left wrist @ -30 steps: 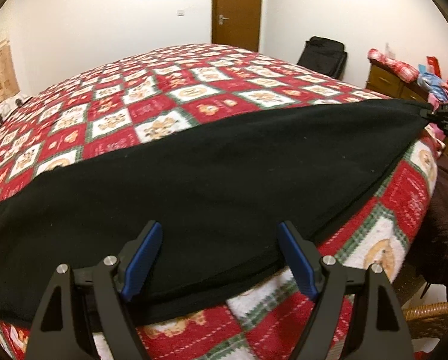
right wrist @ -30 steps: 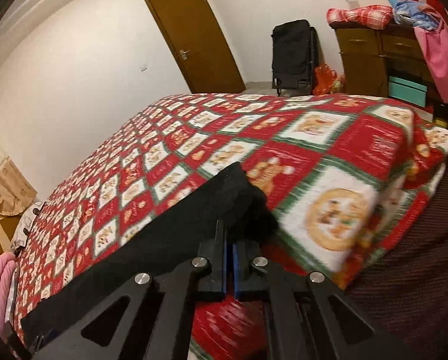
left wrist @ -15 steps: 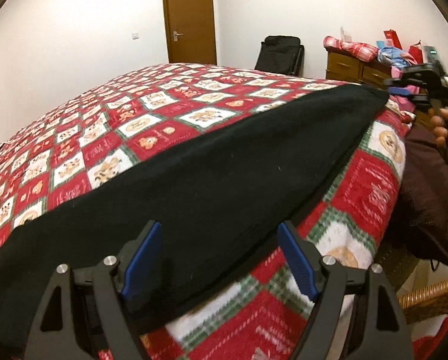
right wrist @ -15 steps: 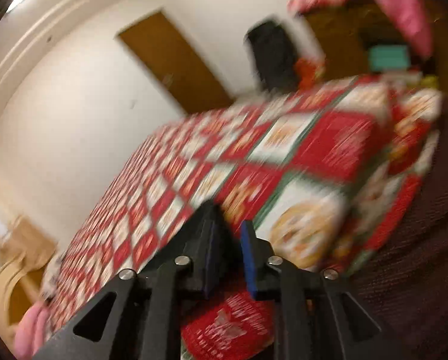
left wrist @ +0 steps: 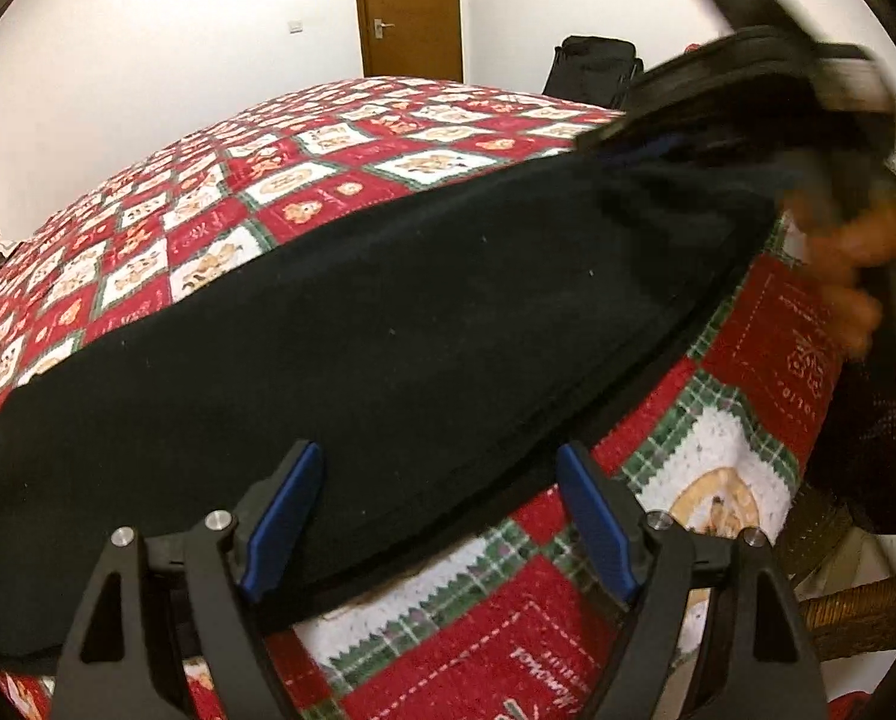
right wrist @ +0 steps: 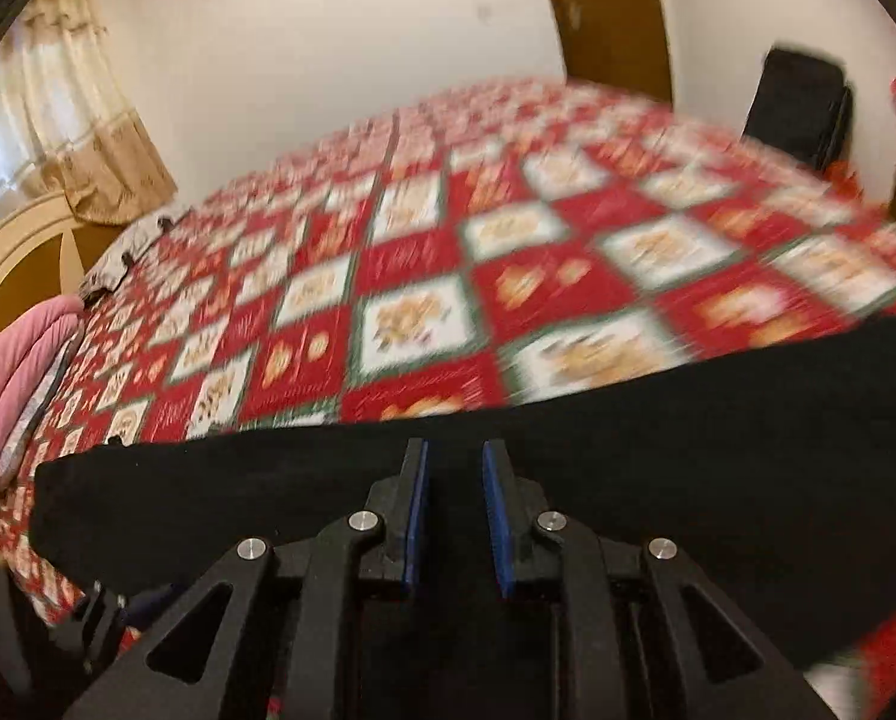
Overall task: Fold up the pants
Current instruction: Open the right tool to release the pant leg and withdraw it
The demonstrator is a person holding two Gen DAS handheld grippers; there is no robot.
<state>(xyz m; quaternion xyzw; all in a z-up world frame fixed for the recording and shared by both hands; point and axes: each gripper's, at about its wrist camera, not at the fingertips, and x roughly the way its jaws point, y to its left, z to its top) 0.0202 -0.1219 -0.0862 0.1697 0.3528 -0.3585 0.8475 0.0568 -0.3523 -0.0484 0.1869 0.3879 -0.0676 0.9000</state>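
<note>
The black pants point(left wrist: 400, 336) lie folded lengthwise as a long strip along the near edge of the bed. My left gripper point(left wrist: 436, 510) is open, its blue pads straddling the pants' near edge just above the cloth. My right gripper point(right wrist: 454, 507) hovers over the middle of the pants point(right wrist: 658, 438) with its jaws a small gap apart and nothing between them. In the left wrist view the right gripper point(left wrist: 766, 102) is a blurred dark shape at the pants' far right end, held by a hand.
The bed is covered by a red, white and green Christmas quilt point(left wrist: 304, 180). A pink pillow point(right wrist: 10, 372) and cream headboard point(right wrist: 22, 252) are at the bed's left end. A brown door point(left wrist: 409, 6) and black suitcase point(left wrist: 592, 69) stand behind. A wicker chair point(left wrist: 856, 618) is at right.
My right gripper has let go of the pants' end, opened slightly and swung left over the middle of the pants. My left gripper stayed open and turned rightward along the edge.
</note>
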